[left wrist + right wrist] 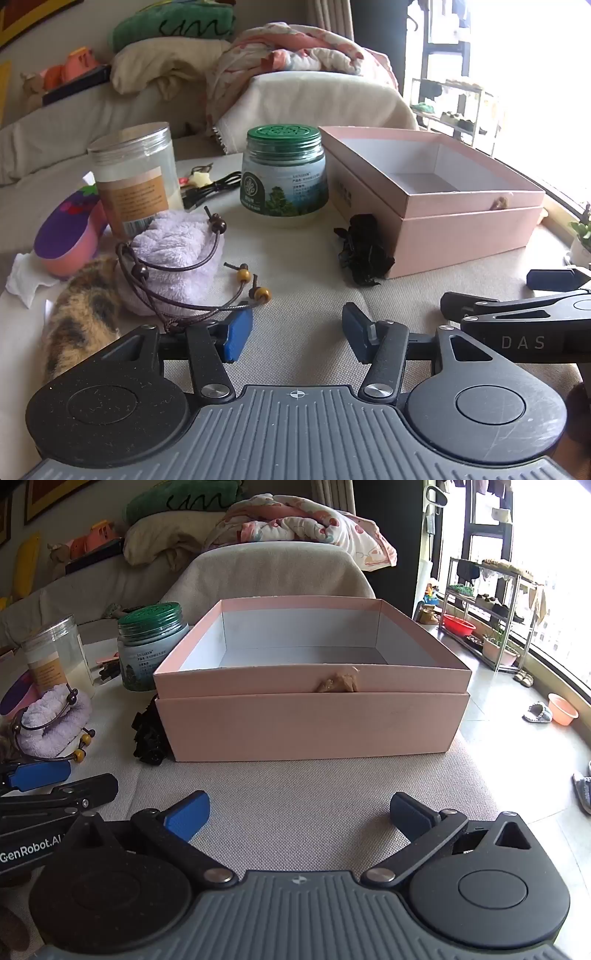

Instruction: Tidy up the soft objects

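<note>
A lilac fluffy cloth (177, 258) lies on the table left of my left gripper (297, 334), with a brown beaded cord (207, 291) draped over it and over the left finger. A calico plush (85, 314) lies at the far left. A crumpled black soft item (364, 251) rests against the open pink box (436, 206). The left gripper is open and empty. My right gripper (299, 814) is open and empty, in front of the pink box (310, 716). The lilac cloth (55, 720) and the black item (149, 734) show at its left.
A green-lidded jar (284, 173) and a clear plastic jar (135, 177) stand behind the cloth. A purple-pink toy (70, 236), white tissue and black cables lie near them. A sofa with blankets is behind. The table's right edge drops to the floor (517, 709).
</note>
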Motion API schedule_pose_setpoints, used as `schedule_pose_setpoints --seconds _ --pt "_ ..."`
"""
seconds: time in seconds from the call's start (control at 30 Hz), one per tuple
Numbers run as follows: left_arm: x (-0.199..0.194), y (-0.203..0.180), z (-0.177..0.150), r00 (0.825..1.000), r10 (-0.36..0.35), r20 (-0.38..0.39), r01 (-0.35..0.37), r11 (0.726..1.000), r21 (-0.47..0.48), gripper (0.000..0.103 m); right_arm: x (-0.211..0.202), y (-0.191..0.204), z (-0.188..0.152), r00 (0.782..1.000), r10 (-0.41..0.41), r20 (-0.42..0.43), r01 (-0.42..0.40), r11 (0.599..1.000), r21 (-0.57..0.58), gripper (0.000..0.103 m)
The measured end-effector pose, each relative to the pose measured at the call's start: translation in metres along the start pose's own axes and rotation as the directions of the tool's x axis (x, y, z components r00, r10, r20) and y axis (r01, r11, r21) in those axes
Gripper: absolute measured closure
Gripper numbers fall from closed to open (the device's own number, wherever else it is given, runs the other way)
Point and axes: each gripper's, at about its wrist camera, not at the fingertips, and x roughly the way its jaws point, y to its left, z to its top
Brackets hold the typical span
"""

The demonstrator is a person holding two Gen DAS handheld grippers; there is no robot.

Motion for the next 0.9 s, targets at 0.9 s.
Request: schedule_pose_setpoints --seconds 0.9 --pt "0.0000 -0.0009 0.0002 1.000 0.004 0.000 -0.004 1.000 0.005 0.044 0.0004 0.0001 0.0004 1.000 0.001 0.000 -0.001 1.000 0.001 0.000"
